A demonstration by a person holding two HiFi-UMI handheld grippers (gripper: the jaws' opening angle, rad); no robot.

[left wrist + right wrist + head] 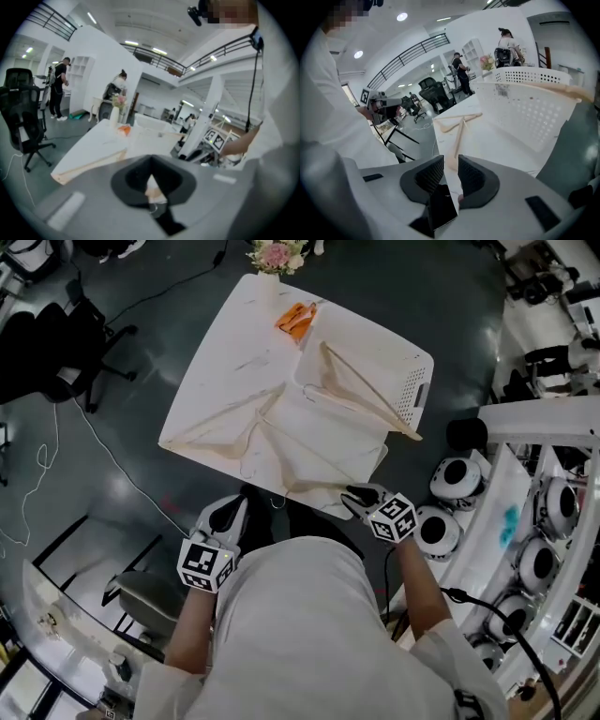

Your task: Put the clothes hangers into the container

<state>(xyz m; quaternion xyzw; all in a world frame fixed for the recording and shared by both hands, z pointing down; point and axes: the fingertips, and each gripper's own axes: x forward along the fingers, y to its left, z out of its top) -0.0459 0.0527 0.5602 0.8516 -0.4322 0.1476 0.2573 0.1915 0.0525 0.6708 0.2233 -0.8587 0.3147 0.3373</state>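
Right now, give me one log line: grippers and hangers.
left gripper shut | right gripper open, nothing gripped | one hanger in basket | two hangers on table

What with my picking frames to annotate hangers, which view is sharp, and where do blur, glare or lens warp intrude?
Head view: sharp and evenly lit, but the pale hangers barely stand out from the white table; lamp glare on the floor. Left gripper view: soft throughout, strongly warped, dark corners. Right gripper view: crisper, though the basket rim bows.
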